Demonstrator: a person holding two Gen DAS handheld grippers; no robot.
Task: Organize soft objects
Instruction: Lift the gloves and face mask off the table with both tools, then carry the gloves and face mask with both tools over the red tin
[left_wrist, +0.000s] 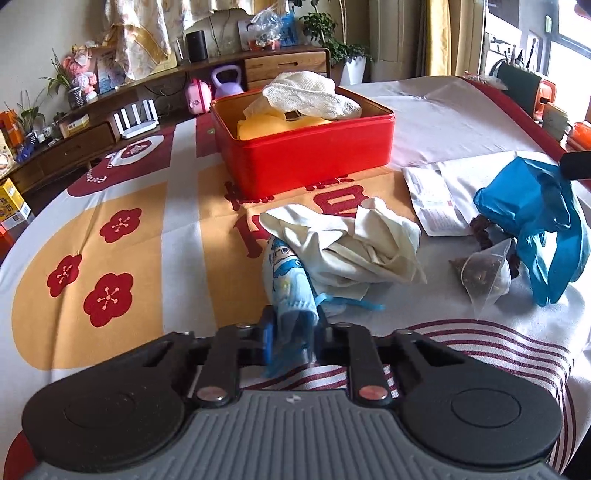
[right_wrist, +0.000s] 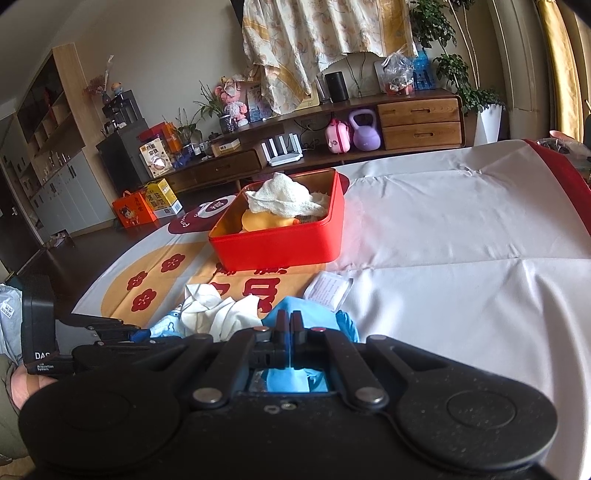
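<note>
Left wrist view shows our left gripper (left_wrist: 293, 332) low over the table (left_wrist: 461, 122), its fingers pressed together on a small light blue sock (left_wrist: 286, 280) with a cartoon print. The sock stands up between the pads and leans against a crumpled white cloth (left_wrist: 354, 243) just behind it. To the right we see a clear triangular bag (left_wrist: 484, 273) with dark pieces inside, and beside it a blue glove (left_wrist: 532, 221) bunched on the tablecloth. A folded paper (left_wrist: 432, 203) lies between the white cloth and the glove. Farther back stands a red box (left_wrist: 306, 155), open, with a white knitted cloth (left_wrist: 306, 92) on top of a yellow soft thing (left_wrist: 273, 122) inside.

Right wrist view shows our right gripper (right_wrist: 290, 325) with its fingers clenched fully, and blue glove material (right_wrist: 314, 317) is caught between them and spreads around the tips. The left gripper (right_wrist: 140, 334) is at the left edge here, near the white cloth (right_wrist: 221, 310). The red box (right_wrist: 280, 240) is well ahead, on the table.
</note>
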